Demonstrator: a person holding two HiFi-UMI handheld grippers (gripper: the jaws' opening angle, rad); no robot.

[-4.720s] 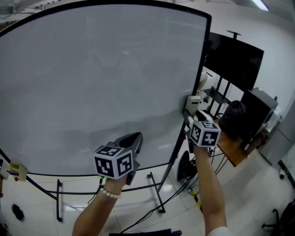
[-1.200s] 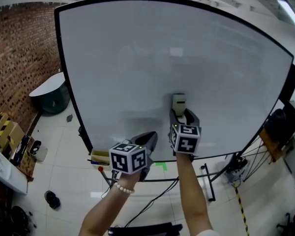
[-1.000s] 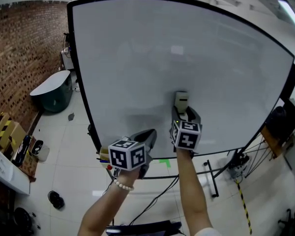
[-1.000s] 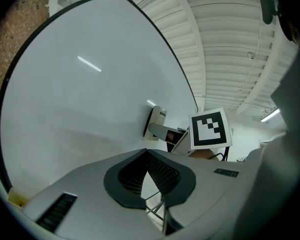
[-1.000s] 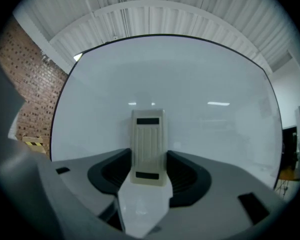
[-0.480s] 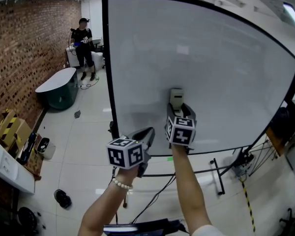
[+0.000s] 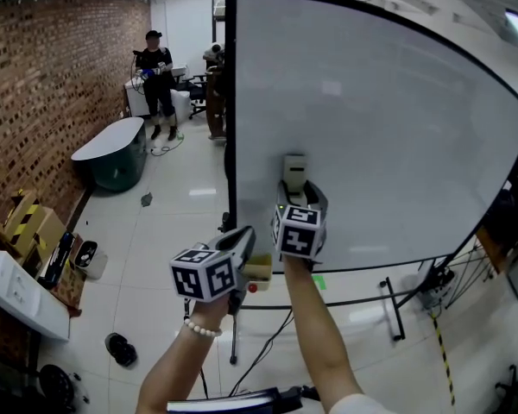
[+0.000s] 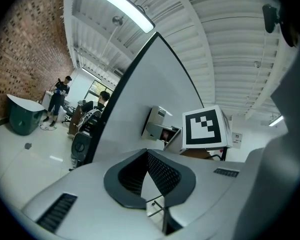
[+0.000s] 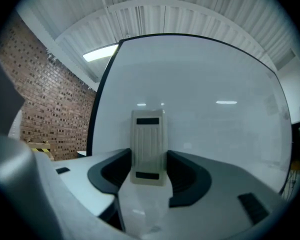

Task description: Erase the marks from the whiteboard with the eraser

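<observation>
Here right gripper (image 7: 296, 200) holds eraser (image 7: 293, 171) against whiteboard (image 7: 397, 119)

Head view sits high, facing forward and steeply down over both forearms (image 7: 315, 326) to the whiteboard (image 7: 397, 128) and floor (image 7: 181, 222); left gripper view tilts up, skimming the whiteboard obliquely from near its left edge, eraser (image 8: 155, 121) seen sideways; right gripper view close, square-on to the whiteboard; all three share whiteboard and eraser.
</observation>
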